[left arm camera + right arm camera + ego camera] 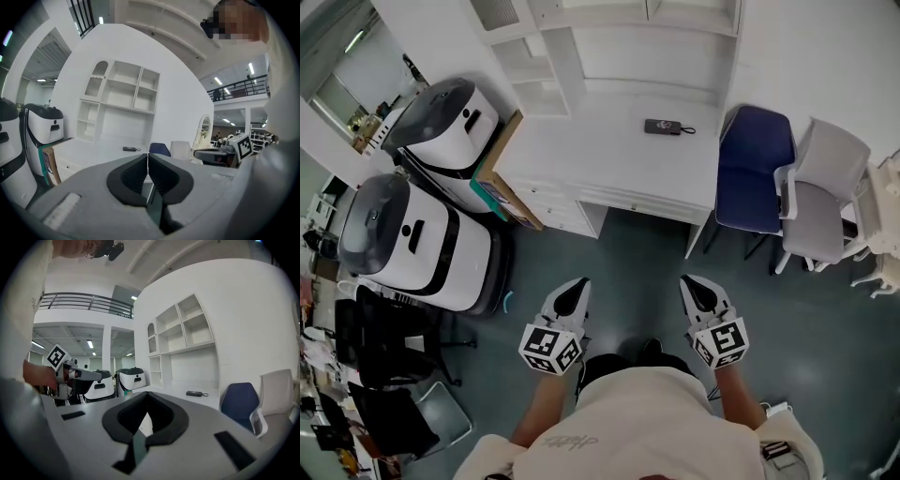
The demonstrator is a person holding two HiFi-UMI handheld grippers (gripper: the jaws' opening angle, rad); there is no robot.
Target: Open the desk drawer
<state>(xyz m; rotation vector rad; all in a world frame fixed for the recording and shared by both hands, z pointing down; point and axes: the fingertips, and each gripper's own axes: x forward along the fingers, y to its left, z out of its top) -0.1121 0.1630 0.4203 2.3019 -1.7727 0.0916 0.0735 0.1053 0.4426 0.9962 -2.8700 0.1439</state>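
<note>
The white desk [609,155] stands ahead of me against the wall, its drawers [551,202] stacked under the left end, fronts flush. A small black device [661,127] lies on the desktop. Both grippers hang over the grey floor, well short of the desk. My left gripper [574,292] is shut with nothing in it; my right gripper [694,286] is likewise shut and empty. In the left gripper view the jaws [148,157] meet tip to tip, pointing at the desk [93,161]. In the right gripper view the gripper [148,394] is shut too, with the black device [196,393] beyond.
Two white-and-black machines [441,122] [403,244] stand left of the desk. A blue chair [755,169] and a grey chair [820,192] sit to its right. White shelves [609,37] rise behind the desk. Black chairs [384,375] crowd the lower left.
</note>
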